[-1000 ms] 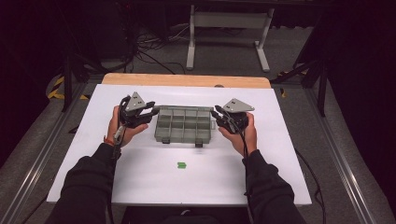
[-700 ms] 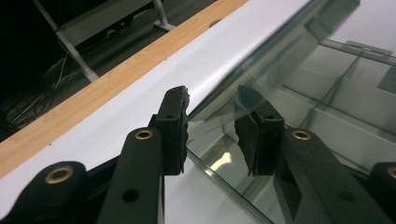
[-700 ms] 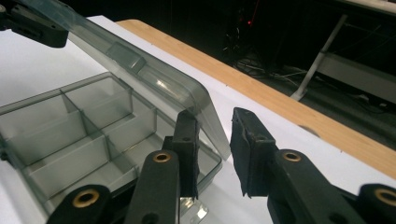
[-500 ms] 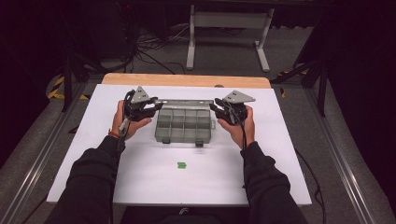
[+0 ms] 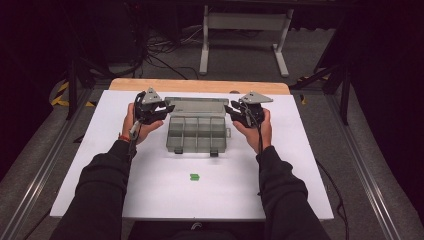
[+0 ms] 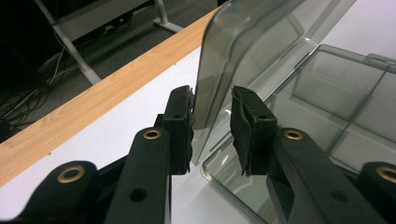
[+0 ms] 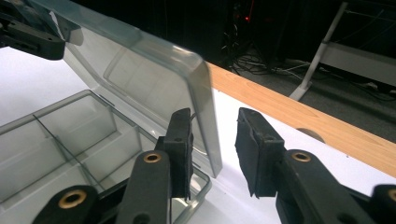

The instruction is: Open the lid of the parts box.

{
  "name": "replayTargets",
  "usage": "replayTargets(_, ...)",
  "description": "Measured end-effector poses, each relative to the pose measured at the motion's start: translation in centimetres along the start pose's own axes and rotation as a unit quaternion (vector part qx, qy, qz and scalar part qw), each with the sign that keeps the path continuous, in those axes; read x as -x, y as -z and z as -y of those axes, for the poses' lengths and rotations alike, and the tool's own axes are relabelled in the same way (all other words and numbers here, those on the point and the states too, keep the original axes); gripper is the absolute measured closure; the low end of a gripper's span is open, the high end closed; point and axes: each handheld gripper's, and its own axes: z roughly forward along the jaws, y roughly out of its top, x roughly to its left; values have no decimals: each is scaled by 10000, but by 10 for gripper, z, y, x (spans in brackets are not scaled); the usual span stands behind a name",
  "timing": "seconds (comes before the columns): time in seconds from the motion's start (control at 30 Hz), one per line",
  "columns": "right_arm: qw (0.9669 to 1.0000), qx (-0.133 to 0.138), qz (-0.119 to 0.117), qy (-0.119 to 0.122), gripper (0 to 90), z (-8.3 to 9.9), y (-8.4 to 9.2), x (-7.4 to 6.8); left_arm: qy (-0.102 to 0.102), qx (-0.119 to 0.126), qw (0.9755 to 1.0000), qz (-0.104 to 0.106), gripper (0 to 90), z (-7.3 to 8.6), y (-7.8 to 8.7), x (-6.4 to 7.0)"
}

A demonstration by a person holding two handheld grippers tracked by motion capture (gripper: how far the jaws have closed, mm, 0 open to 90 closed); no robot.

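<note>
Bright table, dark soft surroundings

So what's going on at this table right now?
A person holds a gripper in each hand at the two ends of a clear compartment box on the white table. Its hinged lid is raised and leans back. The left gripper has the lid's edge between its jaws, one pad against it and a gap at the other; its jaws have just been closing. The right gripper straddles the lid's other corner, and its jaws have just been opening. The compartments look empty. A small green piece lies nearer the person.
</note>
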Motion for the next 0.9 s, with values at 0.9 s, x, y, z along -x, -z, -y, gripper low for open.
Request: replayTargets(0.9, 9971, -223, 60, -728, 810, 25, -50, 13, 616, -222, 9976, -205, 751, 15, -35, -15)
